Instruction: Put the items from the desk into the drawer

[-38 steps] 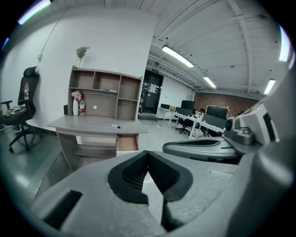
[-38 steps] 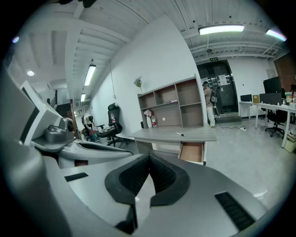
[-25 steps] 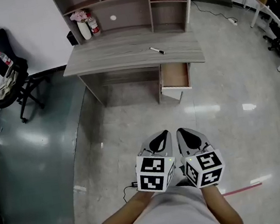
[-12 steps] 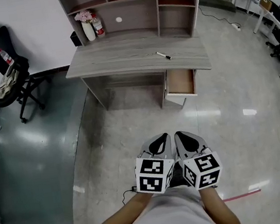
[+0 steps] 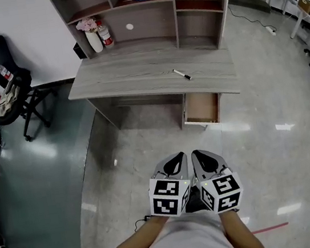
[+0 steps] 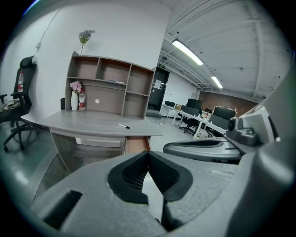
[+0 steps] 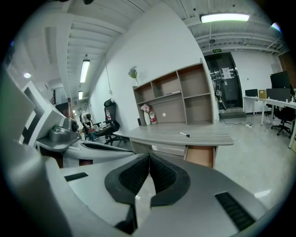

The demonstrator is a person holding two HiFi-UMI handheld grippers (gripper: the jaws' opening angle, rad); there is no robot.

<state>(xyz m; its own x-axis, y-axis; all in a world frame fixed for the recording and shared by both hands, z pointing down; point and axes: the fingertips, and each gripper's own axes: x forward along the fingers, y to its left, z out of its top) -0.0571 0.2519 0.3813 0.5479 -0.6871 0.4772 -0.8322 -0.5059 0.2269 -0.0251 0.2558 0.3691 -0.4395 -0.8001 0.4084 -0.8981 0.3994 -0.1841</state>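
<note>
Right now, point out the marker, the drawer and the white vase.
marker (image 5: pixel 182 75), head view, middle of its barrel.
drawer (image 5: pixel 202 108), head view, its bare inside bottom.
vase (image 5: pixel 92 41), head view, its white body.

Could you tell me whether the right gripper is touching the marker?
Apart. The head view shows the right gripper over the floor, well short of the marker on the desk.

You'll find a slim black marker (image 5: pixel 181 74) lying flat and slanted on the grey worktop (image 5: pixel 136 74), right of centre. Under that right end, the wooden drawer (image 5: pixel 202 108) stands pulled open.
</note>
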